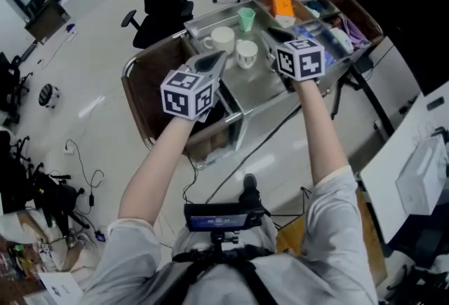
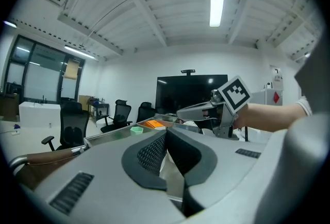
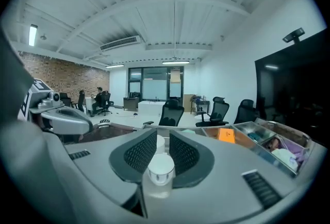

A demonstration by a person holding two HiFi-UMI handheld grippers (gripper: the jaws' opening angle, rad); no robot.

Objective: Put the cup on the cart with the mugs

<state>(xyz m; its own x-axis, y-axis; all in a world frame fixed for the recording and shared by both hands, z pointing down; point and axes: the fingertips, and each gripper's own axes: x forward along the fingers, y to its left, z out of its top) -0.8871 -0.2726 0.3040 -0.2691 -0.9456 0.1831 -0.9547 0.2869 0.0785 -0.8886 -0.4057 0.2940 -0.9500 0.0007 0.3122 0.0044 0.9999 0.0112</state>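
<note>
Head view, cart: A shiny metal cart with a flat top and raised edges is seen under both arms. Things are stopped from sliding off by those edges.
Head view, cup: A small round white cup is stood upright on the cart, just beside a white mug with a handle. It is judged to be the task's cup, so the job looks done.
Head view, other things: A pale green plastic cup and a flat orange box are set farther back on the cart.
Head view, grippers: The left gripper and the right gripper are held above the cart, near the white cup but not touching it.
Left gripper view, jaws: The left gripper is pressed together at the tips, with nothing between. Its pads are black, rubbery and bumpy, so smooth things can be gripped without slipping.
Left gripper view, beyond: The green cup and the right gripper are seen ahead.
Right gripper view, jaws: The right gripper is nearly together. A thin gap shows, and nothing is pinched in it.
Right gripper view, beyond: Something white and smooth is seen through the gap. Whether it is the cup or the mug cannot be told.
</note>
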